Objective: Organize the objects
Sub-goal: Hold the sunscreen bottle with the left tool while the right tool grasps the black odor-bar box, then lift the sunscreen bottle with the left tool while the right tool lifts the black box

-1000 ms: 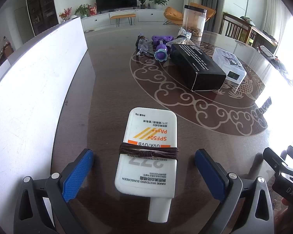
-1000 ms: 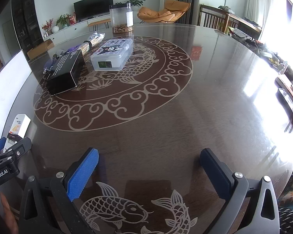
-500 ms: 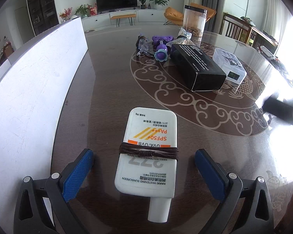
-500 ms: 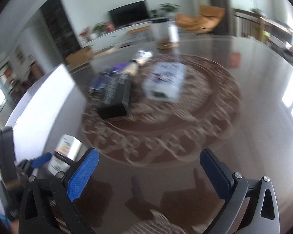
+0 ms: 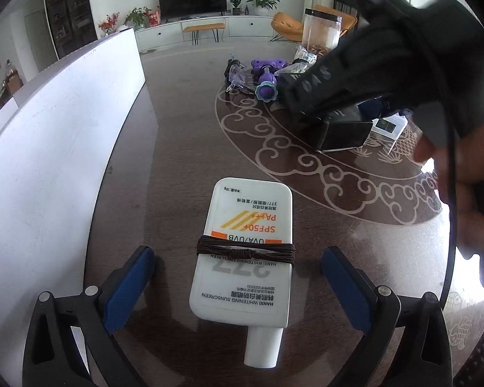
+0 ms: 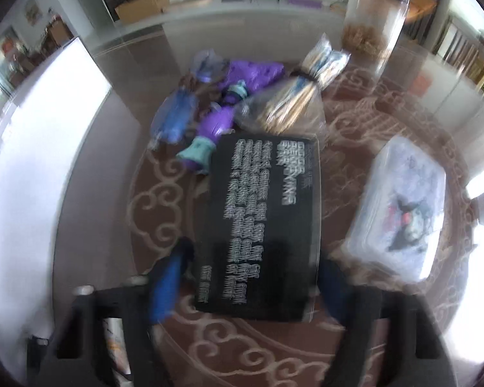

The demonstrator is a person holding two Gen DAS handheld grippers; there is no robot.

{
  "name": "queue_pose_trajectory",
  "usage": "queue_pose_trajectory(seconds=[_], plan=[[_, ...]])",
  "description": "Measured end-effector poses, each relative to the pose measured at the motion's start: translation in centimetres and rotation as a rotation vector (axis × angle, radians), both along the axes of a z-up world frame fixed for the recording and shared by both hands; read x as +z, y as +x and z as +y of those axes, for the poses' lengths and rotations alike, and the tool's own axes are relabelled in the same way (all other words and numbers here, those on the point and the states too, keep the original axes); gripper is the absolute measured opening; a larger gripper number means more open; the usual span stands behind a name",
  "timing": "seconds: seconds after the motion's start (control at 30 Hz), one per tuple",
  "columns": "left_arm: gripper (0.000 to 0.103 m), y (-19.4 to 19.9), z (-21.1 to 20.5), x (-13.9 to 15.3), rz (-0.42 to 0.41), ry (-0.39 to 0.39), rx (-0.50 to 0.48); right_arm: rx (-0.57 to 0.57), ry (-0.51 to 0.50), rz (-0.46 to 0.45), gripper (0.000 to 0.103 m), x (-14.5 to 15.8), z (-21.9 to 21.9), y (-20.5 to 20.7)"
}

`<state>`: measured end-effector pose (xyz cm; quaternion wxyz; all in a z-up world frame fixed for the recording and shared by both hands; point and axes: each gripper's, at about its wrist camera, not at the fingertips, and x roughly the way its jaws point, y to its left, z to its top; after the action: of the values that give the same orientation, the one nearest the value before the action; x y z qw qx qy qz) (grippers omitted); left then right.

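Note:
A white sunscreen tube (image 5: 245, 213), cap toward me and a brown cord (image 5: 245, 251) wound around it, lies flat on the dark table (image 5: 177, 148). My left gripper (image 5: 237, 267) is open around it, with both blue pads clear of its sides. A black box (image 6: 264, 209) with white print lies on the table's round pattern. My right gripper (image 6: 251, 285) points steeply down over the box's near end. Its jaws are closing with the box between them, and heavy blur hides whether they touch it. From the left wrist the right gripper (image 5: 371, 64) and a person's hand (image 5: 461, 167) hide most of the box (image 5: 345, 132).
A white board (image 5: 48, 161) runs along the left. Behind the box lie a purple toy (image 6: 216, 122), a blue wrapped item (image 6: 177, 116) and a clear bag of sticks (image 6: 293, 100). A clear lidded case (image 6: 403, 206) sits to its right, a tall clear jar (image 5: 321, 32) farther back.
The right gripper swept left across the table to the black box, tipped downward, and its jaws narrowed around the box. The left gripper and sunscreen tube have not moved.

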<state>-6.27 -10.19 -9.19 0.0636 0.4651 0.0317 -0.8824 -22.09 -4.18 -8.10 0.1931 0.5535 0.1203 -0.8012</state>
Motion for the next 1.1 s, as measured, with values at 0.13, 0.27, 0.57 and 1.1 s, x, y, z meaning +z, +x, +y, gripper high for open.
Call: queue_pose_trajectory(seconds=[0.13,0.27,0.57,1.1], plan=[[0.103,-0.1,-0.1,0.0,0.000,0.000,0.000,0.027,-0.054,0.006,0.059,-0.6,1.7,2.1],[0.103,-0.3,-0.1,0.0,0.000,0.000,0.001,0.003,-0.066,0.056,0.059,-1.0,5.2,5.6],[0.103,-0.3,-0.1,-0.1,0.000,-0.003,0.002,-0.233,-0.069,0.180,0.059,-1.0,13.4,14.1],[0.103,-0.4,0.0,-0.1,0.001,-0.003,0.002,-0.291,-0.044,0.197,0.090,-1.2,15.0,16.0]])
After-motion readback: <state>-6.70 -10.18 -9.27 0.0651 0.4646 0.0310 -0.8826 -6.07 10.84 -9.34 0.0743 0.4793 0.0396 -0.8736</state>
